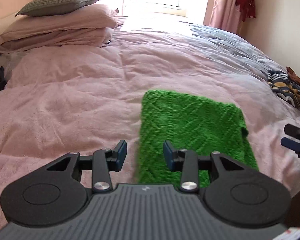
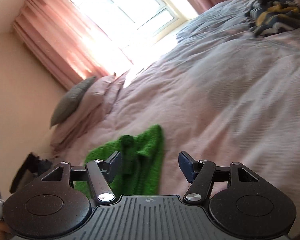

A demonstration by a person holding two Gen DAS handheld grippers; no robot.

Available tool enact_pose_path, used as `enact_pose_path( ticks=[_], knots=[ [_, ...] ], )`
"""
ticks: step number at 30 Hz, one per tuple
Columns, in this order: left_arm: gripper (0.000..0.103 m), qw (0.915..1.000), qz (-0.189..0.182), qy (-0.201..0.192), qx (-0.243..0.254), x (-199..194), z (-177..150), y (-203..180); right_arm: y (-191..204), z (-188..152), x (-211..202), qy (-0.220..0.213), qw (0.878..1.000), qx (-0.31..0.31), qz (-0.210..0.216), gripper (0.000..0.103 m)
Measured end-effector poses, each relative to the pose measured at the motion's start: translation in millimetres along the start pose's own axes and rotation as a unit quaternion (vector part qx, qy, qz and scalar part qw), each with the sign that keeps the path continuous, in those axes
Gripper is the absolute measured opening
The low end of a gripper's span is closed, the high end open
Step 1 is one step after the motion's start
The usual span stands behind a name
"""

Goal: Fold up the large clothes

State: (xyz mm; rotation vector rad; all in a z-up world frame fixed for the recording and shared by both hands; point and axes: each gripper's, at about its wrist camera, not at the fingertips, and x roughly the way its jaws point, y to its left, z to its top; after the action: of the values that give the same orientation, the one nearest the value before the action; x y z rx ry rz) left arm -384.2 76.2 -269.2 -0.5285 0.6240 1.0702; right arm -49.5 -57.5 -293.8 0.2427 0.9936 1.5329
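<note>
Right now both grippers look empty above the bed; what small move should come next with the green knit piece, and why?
Probably bring the left gripper down onto the near edge of the green knit piece. It lies flat on the pink duvet, apparently folded, and both the left and the right gripper are open and hold nothing.

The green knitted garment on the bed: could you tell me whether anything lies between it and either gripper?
Nothing visible does. The green knitted garment lies folded on the pink duvet, right ahead of the open left gripper and the open right gripper. The striped clothes lie well off to the side.
</note>
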Motion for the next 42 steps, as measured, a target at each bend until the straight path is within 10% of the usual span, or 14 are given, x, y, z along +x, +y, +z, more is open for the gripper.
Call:
enact_pose_path(
  ticks=[11,13,14,18,27,33,42],
  knots=[
    [0.034,0.9966,-0.050,-0.002,-0.066,24.8,-3.2,35.2,-4.2,14.3,121.7,0.123,0.990,0.011,0.069,0.061],
    [0.034,0.9963,-0.052,-0.003,-0.068,24.6,-3.6,35.5,-6.2,10.9,128.1,0.139,0.986,0.016,0.088,0.045],
    [0.034,0.9962,-0.055,-0.004,-0.068,24.5,-3.9,35.3,-6.5,9.9,130.5,0.142,0.986,0.015,0.087,0.019],
    [0.034,0.9958,-0.066,-0.010,-0.062,19.4,-3.3,32.4,-0.1,17.1,121.2,0.107,0.991,0.000,0.076,0.012],
    [0.034,0.9973,-0.069,-0.015,0.020,21.5,-5.9,-5.0,5.6,31.5,122.1,0.108,0.987,-0.075,-0.090,0.013],
    [0.033,0.9981,-0.058,-0.016,0.012,12.0,-6.6,1.0,17.1,19.9,93.1,0.072,0.988,-0.074,-0.115,0.035],
    [0.033,0.9964,-0.079,-0.025,0.019,-15.2,-17.8,-8.5,24.4,-49.9,14.0,0.109,0.992,0.015,-0.061,0.040]
  ],
)
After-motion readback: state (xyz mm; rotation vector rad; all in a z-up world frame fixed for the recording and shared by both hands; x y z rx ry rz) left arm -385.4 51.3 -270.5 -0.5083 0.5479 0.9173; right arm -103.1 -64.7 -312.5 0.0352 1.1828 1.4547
